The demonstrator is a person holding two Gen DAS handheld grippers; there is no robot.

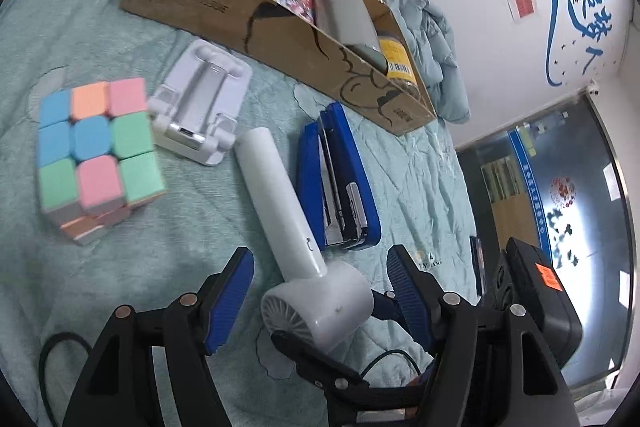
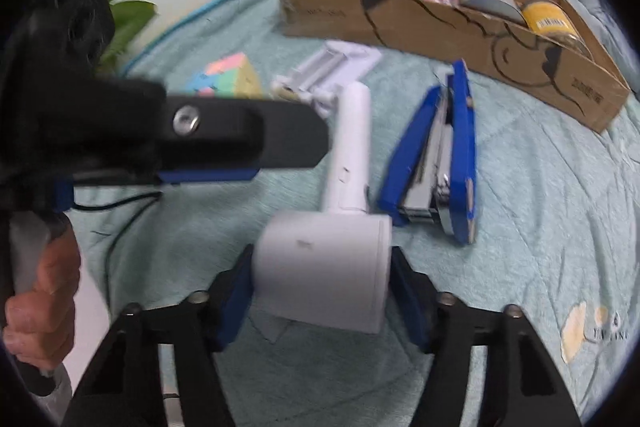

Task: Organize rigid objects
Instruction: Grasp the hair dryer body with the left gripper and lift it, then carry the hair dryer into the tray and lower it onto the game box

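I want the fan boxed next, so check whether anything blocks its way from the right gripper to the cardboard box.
Only the blue stapler lies on the bedspread between the white fan, framed by the right gripper, and the cardboard box. Lifted, the fan should clear it.

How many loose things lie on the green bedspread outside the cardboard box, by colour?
White: 2, the white handheld fan and the white plastic phone stand
Blue: 1, the blue metal stapler
Multicoloured: 1, the pastel puzzle cube
Total: 4
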